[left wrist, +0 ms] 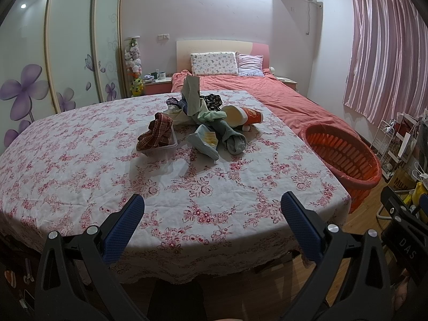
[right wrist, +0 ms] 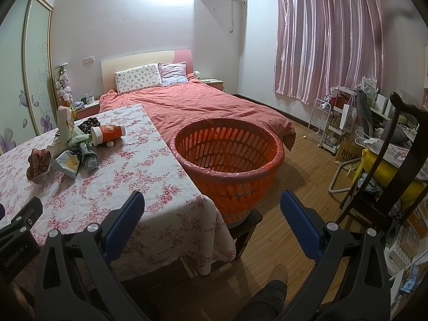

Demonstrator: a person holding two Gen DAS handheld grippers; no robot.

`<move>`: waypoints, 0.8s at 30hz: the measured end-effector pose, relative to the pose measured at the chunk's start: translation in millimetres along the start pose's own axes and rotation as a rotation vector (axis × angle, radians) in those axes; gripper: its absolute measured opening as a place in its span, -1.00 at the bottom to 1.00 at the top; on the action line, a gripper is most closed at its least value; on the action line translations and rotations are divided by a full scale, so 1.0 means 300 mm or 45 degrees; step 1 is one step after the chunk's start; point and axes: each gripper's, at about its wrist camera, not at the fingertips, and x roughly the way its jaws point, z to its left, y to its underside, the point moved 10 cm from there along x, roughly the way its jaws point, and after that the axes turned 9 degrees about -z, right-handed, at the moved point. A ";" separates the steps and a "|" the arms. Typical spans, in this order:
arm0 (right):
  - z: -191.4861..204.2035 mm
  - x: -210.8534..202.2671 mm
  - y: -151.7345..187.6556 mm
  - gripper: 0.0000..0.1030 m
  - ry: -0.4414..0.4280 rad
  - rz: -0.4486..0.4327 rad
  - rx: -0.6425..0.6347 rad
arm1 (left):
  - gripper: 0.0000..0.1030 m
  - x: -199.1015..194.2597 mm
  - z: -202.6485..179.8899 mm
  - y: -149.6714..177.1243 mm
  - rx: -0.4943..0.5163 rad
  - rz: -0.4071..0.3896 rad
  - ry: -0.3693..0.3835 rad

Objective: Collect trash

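A heap of trash lies mid-table on the floral cloth (left wrist: 80,160): an orange paper cup (left wrist: 247,116) on its side, a clear plastic tray (left wrist: 157,147) with a brown checked cloth (left wrist: 157,131) in it, a snack bag (left wrist: 204,141), a grey sock (left wrist: 230,136) and a paper bag (left wrist: 191,93). The cup (right wrist: 108,133) and snack bag (right wrist: 67,163) also show in the right wrist view. An empty orange basket (right wrist: 227,155) stands right of the table (right wrist: 120,187). My left gripper (left wrist: 212,211) is open over the table's near edge. My right gripper (right wrist: 212,211) is open, facing the basket.
A bed (right wrist: 192,101) with a salmon cover lies behind the table and basket. A dark wooden chair (right wrist: 385,176), a wire rack (right wrist: 321,123) and cluttered bags stand at the right. Wardrobe doors (left wrist: 67,53) line the left wall. The basket also shows in the left view (left wrist: 345,157).
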 end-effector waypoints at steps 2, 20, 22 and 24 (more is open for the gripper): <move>0.000 0.000 0.000 0.92 0.000 0.000 0.001 | 0.96 0.000 0.000 0.000 0.000 0.000 0.000; 0.003 0.026 0.002 0.92 -0.003 0.002 0.012 | 0.96 0.006 0.018 -0.006 -0.022 -0.004 -0.011; 0.018 0.042 -0.004 0.92 -0.018 0.006 0.014 | 0.96 0.025 0.057 -0.020 -0.042 -0.007 -0.031; 0.036 0.053 -0.005 0.92 -0.039 0.009 0.013 | 0.96 0.040 0.092 -0.035 -0.055 -0.017 -0.055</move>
